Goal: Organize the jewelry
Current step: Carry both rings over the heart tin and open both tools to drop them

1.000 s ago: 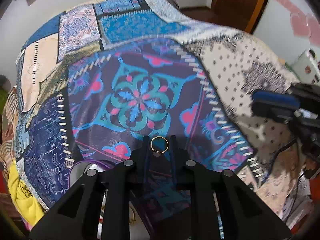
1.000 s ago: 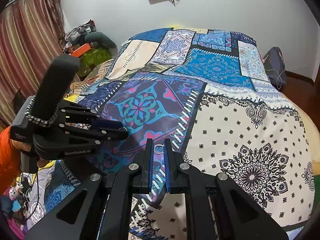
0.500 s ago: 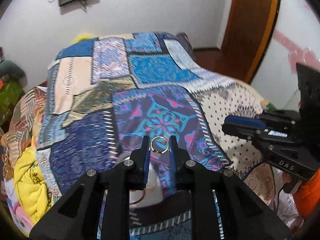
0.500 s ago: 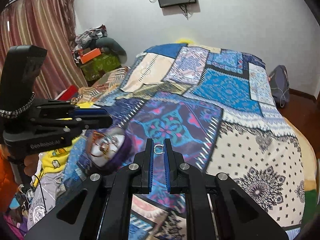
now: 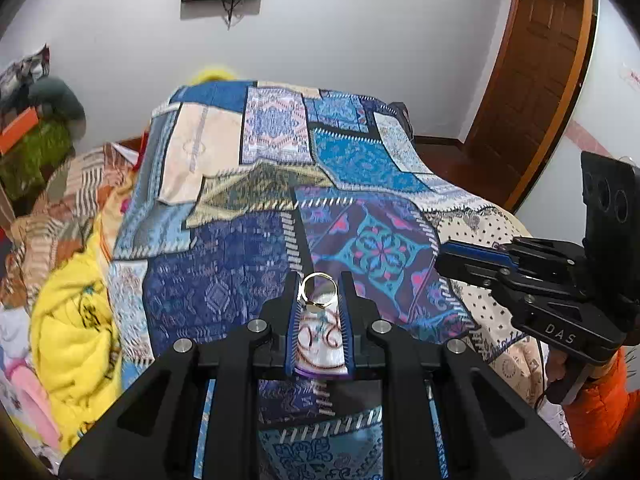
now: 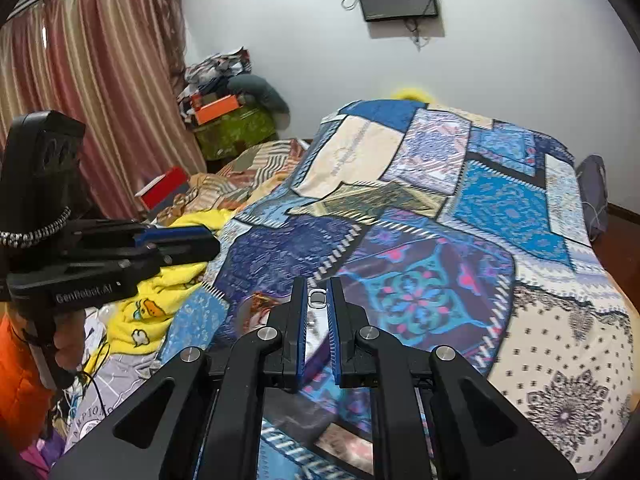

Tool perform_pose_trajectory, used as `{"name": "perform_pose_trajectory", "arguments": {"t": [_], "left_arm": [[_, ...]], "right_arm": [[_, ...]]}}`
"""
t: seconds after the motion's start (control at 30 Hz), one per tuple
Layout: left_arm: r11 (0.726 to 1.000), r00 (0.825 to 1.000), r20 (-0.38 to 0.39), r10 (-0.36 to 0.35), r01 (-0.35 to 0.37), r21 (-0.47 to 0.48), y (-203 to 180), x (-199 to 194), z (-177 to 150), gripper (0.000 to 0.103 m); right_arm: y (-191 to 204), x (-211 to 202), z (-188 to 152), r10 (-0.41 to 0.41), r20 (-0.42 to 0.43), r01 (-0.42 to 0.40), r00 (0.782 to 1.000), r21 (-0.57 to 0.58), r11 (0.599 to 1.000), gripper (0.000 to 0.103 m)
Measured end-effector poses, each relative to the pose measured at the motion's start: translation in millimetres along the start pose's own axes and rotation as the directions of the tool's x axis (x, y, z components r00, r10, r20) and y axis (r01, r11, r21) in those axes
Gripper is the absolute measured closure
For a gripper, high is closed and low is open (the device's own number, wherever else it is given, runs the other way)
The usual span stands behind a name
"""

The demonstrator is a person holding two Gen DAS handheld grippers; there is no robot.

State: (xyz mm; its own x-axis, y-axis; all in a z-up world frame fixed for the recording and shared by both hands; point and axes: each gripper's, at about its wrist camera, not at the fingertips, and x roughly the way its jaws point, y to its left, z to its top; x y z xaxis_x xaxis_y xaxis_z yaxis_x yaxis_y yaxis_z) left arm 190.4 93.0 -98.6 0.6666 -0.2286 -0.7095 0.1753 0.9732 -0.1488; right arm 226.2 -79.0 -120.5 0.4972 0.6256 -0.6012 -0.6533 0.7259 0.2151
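Holding a gold ring [image 5: 318,289] by its edges in your left claw [image 5: 319,294] and a small silver ring [image 6: 318,297] in the nearly shut right claw [image 6: 318,300], you have both above the patchwork bedspread [image 5: 256,264]. Either thin band could twist out of the narrow pinch. A dropped ring would vanish against that busy pattern, beside the purple-rimmed jewelry dish [image 5: 322,340] rather than in it.

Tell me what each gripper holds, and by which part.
Left gripper: a gold ring, pinched across its band. Right gripper: a small silver ring, pinched by its sides.
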Motion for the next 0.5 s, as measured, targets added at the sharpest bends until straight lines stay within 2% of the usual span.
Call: {"name": "perform_pose_trajectory", "arguments": {"t": [0.27,0.5], "left_arm": [[0.998,0.997,-0.064,-0.052,0.049,-0.045,10.8,22.9,-31.2,0.086],[0.994,0.991,-0.099,-0.091,0.085,-0.069,14.8,42.1,-45.5,0.086]], "right_arm": [[11.6,30.4,-12.9,0.021,-0.082,-0.022,0.996,-0.019,1.000,0.095],[10.5,54.2,-20.1,0.022,-0.139,-0.025,0.990,-0.020,0.999,0.095]]}}
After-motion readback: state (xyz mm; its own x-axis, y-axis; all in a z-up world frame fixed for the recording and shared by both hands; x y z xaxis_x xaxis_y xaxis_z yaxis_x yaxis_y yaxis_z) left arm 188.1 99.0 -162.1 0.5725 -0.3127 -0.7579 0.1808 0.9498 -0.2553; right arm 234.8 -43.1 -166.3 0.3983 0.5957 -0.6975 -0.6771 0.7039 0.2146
